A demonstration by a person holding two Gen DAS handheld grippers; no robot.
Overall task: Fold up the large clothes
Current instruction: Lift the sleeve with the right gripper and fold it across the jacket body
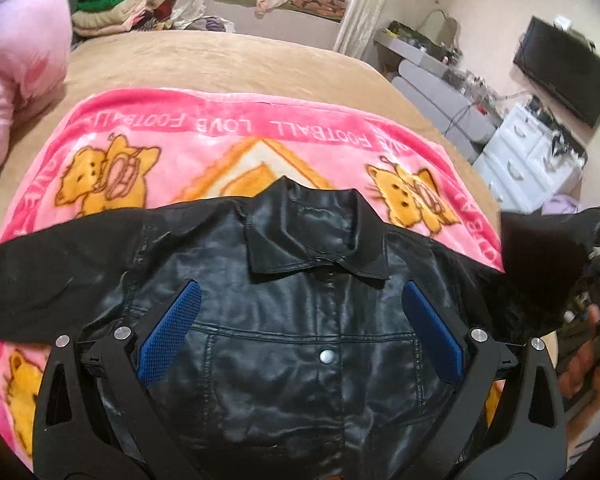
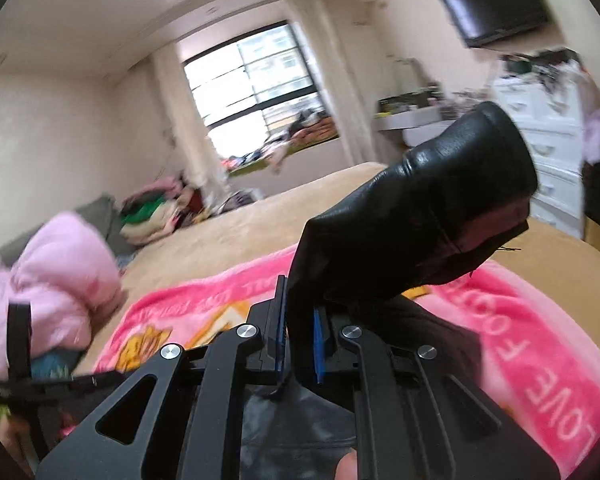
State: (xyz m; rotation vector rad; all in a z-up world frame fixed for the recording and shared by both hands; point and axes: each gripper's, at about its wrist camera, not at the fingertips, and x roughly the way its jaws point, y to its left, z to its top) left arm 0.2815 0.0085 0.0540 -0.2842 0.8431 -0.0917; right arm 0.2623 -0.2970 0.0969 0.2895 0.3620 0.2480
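Observation:
A black leather jacket (image 1: 300, 320) lies front up on a pink cartoon blanket (image 1: 220, 148), collar pointing away, left sleeve spread out to the left. My left gripper (image 1: 300, 300) hovers open over the jacket's chest, blue pads apart, holding nothing. My right gripper (image 2: 300, 320) is shut on the jacket's right sleeve (image 2: 420, 208) and holds it lifted off the bed, cuff end sticking up. The raised sleeve and right gripper also show in the left wrist view (image 1: 548, 256) at the right edge.
The blanket lies on a tan bed (image 1: 228, 60). A pink puffy garment (image 1: 16, 60) sits at the left. A pile of clothes (image 1: 112, 4) lies at the far side. A white dresser (image 1: 528, 160) and a wall TV (image 1: 564, 68) stand to the right.

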